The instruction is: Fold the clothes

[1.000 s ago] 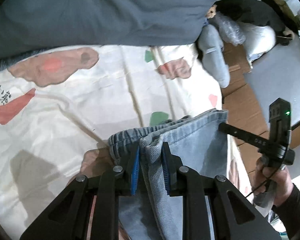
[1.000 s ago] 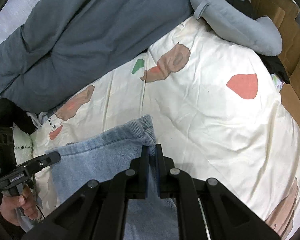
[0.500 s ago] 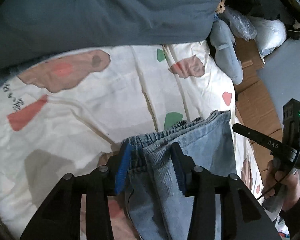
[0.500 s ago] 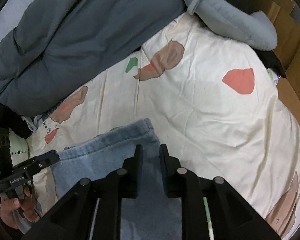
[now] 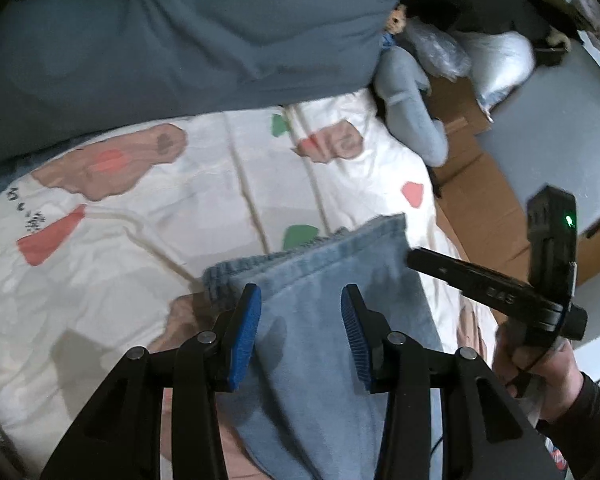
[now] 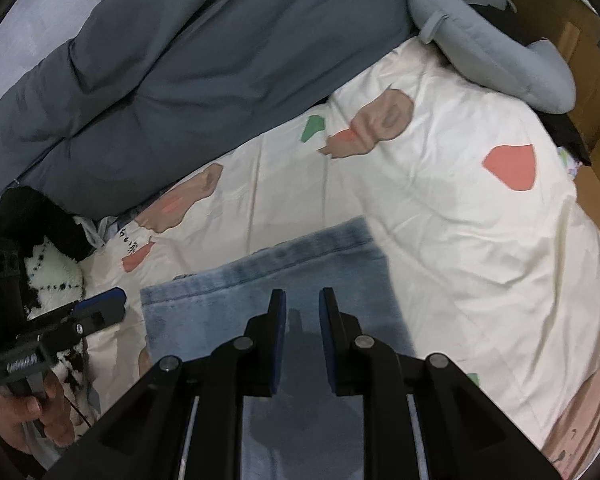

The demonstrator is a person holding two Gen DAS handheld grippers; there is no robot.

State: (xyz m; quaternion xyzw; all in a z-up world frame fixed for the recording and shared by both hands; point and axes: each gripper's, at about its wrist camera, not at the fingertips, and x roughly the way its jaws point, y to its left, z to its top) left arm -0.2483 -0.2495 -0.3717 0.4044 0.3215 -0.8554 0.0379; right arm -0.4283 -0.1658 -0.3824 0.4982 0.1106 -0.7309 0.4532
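Both hand-held grippers, left (image 5: 300, 336) wide and right (image 6: 302, 340) narrow, hover empty over the folded jeans (image 5: 324, 320), which stretch lengthwise beneath them.

- cream bedsheet (image 6: 440, 216) with brown, red and green blotches
- big dark grey duvet (image 6: 204, 64) piled along the sheet's far edge
- grey-blue neck pillow (image 6: 500, 60) at the sheet's far right corner
- flattened cardboard (image 5: 484, 196) right of the sheet
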